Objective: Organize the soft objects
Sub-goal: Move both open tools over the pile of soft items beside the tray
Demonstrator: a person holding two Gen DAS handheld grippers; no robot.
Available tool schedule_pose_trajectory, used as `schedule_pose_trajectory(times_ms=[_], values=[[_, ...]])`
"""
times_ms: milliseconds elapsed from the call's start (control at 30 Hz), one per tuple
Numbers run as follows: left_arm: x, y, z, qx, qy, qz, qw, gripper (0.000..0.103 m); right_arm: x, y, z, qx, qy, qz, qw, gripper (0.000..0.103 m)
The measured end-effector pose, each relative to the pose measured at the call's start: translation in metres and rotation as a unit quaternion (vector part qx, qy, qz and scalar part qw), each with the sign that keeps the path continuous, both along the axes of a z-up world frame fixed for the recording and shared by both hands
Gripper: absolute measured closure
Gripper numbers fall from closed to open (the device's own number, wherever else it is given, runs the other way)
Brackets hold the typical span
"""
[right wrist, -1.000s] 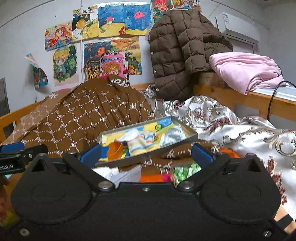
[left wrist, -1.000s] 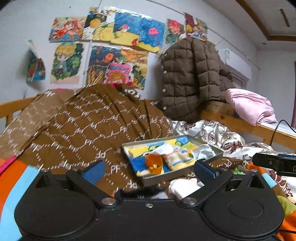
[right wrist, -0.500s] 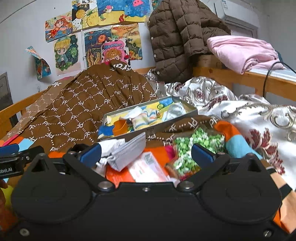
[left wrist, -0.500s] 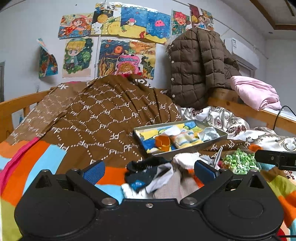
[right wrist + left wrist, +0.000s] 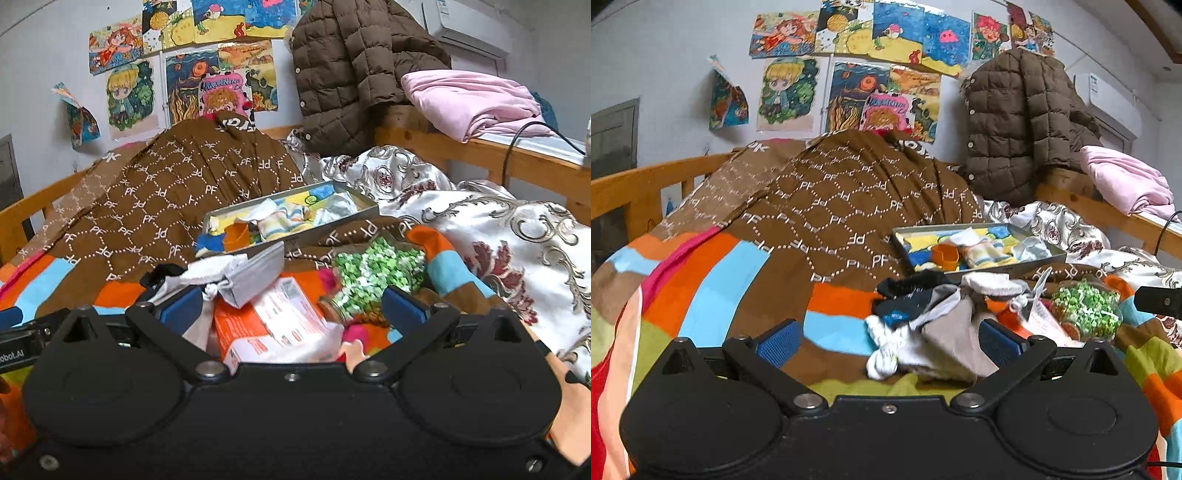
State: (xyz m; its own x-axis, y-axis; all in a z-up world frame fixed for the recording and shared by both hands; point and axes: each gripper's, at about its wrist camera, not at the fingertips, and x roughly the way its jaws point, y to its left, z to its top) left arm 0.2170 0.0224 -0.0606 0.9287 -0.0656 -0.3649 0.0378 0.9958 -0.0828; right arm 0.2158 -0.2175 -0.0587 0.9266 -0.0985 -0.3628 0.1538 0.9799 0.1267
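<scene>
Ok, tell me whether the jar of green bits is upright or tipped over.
Tipped over. The jar lies on its side on the striped blanket, its mouth end pointing toward the right gripper, in front of the tray.

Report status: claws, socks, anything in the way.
Both claws, left and right, open, empty. Sock pile loose on the bedspread, short of the tray. Orange packet and jar of green bits lie beside the pile.

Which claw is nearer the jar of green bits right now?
Right. The right claw has the jar of green bits lying just ahead by its right finger; the left claw sits off to the jar's left, over the socks.
</scene>
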Motion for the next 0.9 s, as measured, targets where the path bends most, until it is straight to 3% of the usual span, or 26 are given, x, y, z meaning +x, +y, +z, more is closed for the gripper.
schedule_pose_trajectory(times_ms=[567,900], values=[[-0.004,-0.008,-0.012,0.025,0.019,0.004,0.9995,0.001,0.0,0.011,-0.015,-0.024,0.026,0.012,0.999,0.0],[0.005,0.004,-0.018,0.048,0.032,0.013,0.9983,0.001,0.02,0.033,-0.023,-0.043,0.042,0.073,0.996,0.001]])
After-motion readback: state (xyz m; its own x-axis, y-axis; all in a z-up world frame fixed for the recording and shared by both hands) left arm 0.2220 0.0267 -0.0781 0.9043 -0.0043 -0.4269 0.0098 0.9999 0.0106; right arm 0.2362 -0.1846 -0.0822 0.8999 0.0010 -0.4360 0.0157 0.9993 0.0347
